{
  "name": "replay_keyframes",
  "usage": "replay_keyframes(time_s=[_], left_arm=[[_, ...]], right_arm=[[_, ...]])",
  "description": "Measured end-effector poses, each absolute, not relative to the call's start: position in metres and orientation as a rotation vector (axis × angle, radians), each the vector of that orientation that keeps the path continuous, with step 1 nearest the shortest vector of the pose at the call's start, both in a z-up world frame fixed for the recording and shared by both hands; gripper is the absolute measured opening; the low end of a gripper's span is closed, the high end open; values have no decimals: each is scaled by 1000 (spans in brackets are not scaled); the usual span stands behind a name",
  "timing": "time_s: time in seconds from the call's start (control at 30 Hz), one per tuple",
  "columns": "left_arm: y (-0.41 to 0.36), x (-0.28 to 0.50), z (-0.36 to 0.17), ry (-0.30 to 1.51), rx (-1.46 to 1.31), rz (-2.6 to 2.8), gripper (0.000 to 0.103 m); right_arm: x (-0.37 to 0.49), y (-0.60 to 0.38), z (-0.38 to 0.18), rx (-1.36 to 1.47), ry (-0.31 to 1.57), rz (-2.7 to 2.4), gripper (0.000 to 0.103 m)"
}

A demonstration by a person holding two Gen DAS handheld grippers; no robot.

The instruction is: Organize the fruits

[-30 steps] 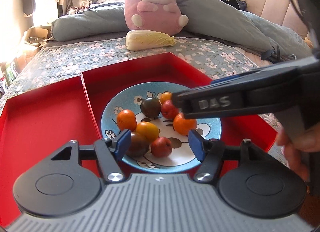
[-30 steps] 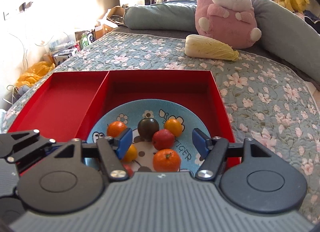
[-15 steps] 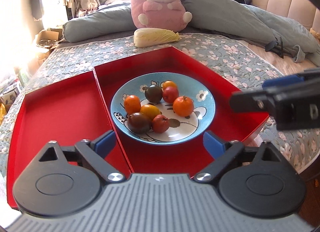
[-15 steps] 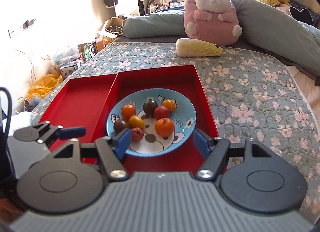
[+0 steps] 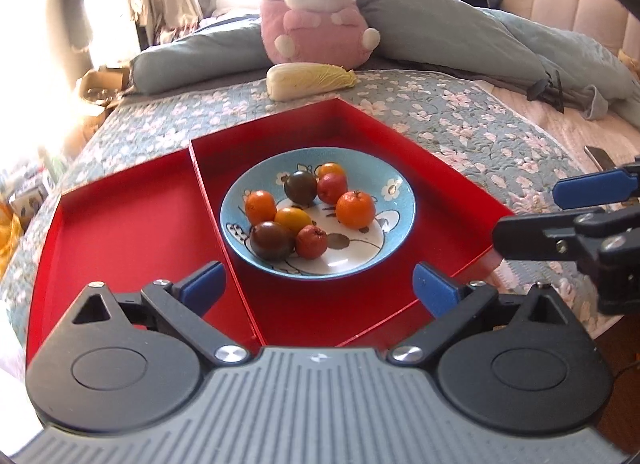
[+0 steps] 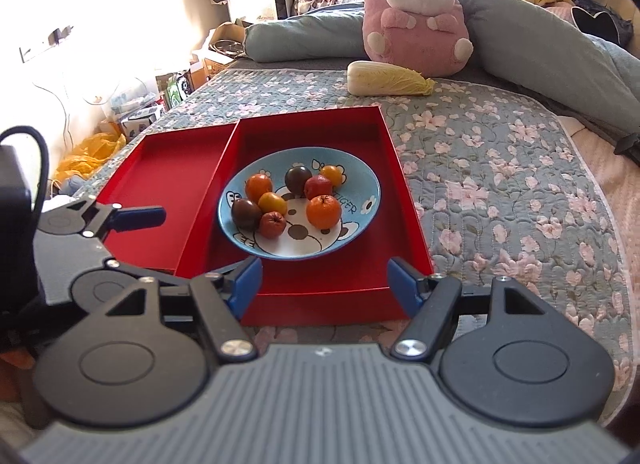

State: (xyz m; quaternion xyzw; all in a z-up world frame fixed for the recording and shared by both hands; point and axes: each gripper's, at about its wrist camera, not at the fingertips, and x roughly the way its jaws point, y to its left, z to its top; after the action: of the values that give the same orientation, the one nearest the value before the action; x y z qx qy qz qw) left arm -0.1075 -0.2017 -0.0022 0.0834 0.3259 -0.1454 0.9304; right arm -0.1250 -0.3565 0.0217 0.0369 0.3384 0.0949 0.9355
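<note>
The left gripper (image 5: 318, 288) is seen with its jaws opening wide, nothing between the blue pads. The right gripper (image 6: 325, 282) is likewise spread and empty; in the left wrist view it is also seen at three o'clock, off the tray's right edge.

Just beyond both grippers a red tray (image 5: 120, 223) is laid on a flowered quilt (image 6: 500, 183). The tray is split into two compartments by a divider. A blue cartoon plate (image 5: 396, 199) is set in the right compartment, while nothing is held in the left one.

On the plate seven small fruits are gathered, mostly touching. From the left wrist view, an orange mandarin (image 5: 355, 209) is placed at three o'clock of the cluster, a dark tomato (image 5: 300, 186) at twelve, another dark tomato (image 5: 272, 240) at seven, and a red fruit (image 5: 311, 241) at six.

Farther out, at twelve o'clock, a napa cabbage (image 5: 308, 80) is laid before a pink plush rabbit (image 5: 316, 19).
</note>
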Motion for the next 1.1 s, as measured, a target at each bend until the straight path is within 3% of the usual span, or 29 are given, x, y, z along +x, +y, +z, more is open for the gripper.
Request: replay_keyframes(time_s=[0.67, 1.1], left_arm=[[-196, -121, -1, 663, 124, -284, 101], [-193, -117, -2, 677, 110, -273, 101]], right_arm=[[-153, -346, -16, 68, 840, 252, 72], [-142, -328, -17, 53, 842, 285, 72]])
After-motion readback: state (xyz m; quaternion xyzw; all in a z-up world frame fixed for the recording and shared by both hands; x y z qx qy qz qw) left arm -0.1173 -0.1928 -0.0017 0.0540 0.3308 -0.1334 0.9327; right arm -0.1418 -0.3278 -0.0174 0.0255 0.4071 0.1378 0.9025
